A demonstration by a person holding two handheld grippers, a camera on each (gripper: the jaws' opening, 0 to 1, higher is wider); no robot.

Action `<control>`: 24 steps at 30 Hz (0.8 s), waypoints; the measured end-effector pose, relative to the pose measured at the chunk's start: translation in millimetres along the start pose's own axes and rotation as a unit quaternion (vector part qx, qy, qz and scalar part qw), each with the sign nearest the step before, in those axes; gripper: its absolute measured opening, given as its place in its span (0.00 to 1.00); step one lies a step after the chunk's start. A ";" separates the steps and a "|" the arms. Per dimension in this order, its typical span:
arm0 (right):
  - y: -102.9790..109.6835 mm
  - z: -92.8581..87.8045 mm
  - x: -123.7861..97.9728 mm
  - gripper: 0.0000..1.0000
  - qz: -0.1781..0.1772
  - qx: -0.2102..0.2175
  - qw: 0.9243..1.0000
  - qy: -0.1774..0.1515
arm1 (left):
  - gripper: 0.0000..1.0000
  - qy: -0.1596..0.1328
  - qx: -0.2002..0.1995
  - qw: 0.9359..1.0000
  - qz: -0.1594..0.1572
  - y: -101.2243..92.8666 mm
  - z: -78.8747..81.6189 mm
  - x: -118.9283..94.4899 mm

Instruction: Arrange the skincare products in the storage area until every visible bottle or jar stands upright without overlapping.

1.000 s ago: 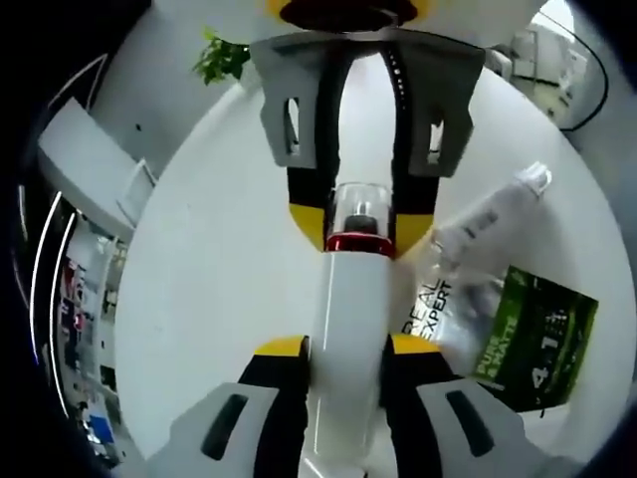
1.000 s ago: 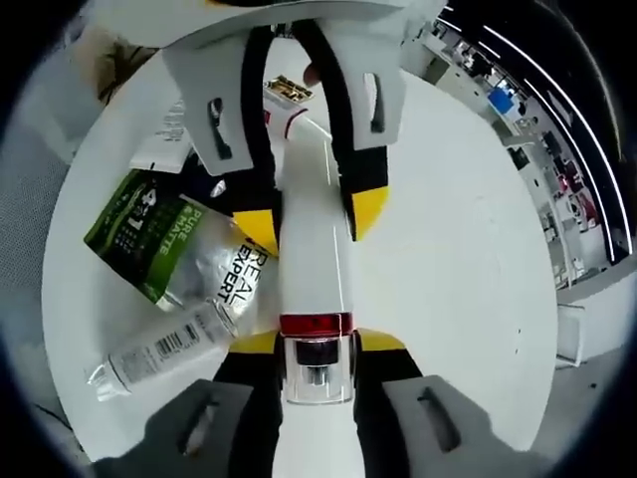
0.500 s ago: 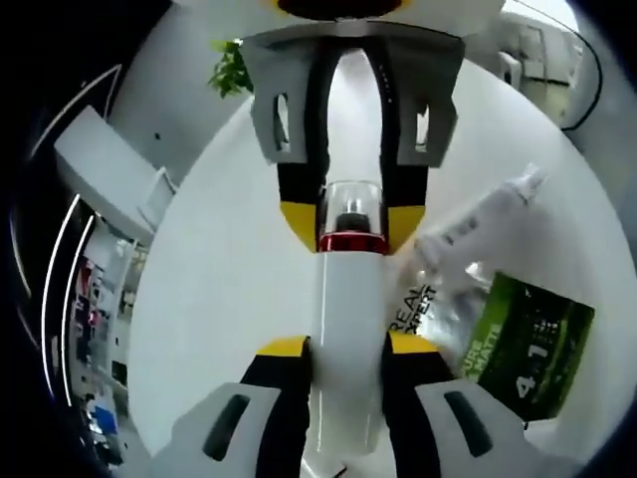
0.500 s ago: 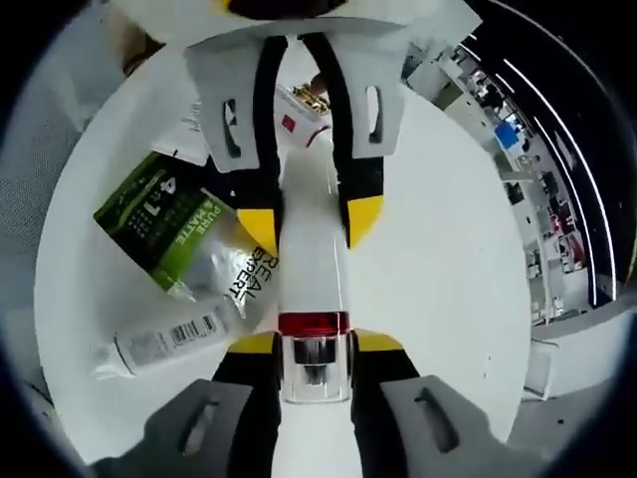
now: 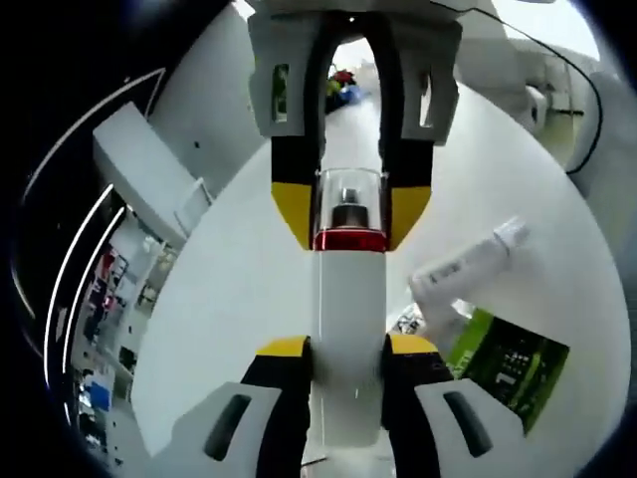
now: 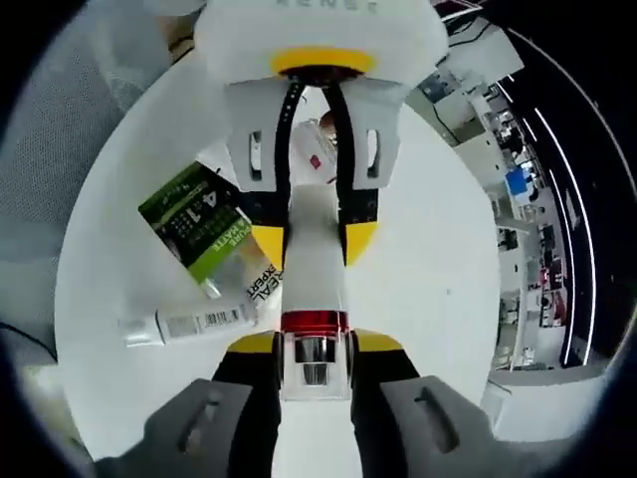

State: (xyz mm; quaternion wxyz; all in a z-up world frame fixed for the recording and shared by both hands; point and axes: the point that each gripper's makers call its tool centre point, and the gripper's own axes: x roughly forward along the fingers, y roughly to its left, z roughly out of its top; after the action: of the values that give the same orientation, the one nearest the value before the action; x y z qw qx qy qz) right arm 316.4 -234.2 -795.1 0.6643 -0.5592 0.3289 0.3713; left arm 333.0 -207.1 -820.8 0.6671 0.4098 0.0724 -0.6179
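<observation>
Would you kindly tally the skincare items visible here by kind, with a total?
Pump bottle, white, held by both grippers: 1
Tube, white, lying on the table: 1
Packet, green and clear: 1
Small white box with a red mark: 1
Total: 4

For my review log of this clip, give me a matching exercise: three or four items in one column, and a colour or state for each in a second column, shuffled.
Things:
1. white bottle
2. green and silver sachet
3. white tube
4. bottle's clear cap

States:
A. lies flat on the white table, printed side up
B. sits above a red band
C. held at both ends, by the left gripper and the right gripper
D. lies on its side beside the sachet

Pairs: 1-C, 2-A, 3-D, 4-B
</observation>
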 end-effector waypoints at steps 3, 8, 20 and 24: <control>0.1 7.7 -10.8 0.25 -0.001 -0.020 1.000 0.007 | 0.23 -0.017 -0.007 1.000 0.016 -2.9 5.9 -7.2; 2.1 15.0 -20.0 0.25 0.011 -0.054 0.998 0.025 | 0.23 -0.037 -0.030 0.998 0.033 -9.1 11.9 -16.6; 6.8 29.8 -47.3 0.25 0.072 -0.126 0.983 0.115 | 0.23 -0.126 -0.109 0.985 0.053 -19.2 32.1 -31.7; 12.0 34.9 -54.5 0.25 0.100 -0.136 0.973 0.159 | 0.23 -0.155 -0.135 0.977 0.049 -25.6 36.3 -35.0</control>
State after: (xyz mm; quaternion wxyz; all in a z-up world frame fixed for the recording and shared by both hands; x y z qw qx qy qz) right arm 279.2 -205.4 -749.1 0.4803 -0.6605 0.4312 0.3836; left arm 287.6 -200.8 -787.6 0.7493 0.2180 0.0307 -0.6246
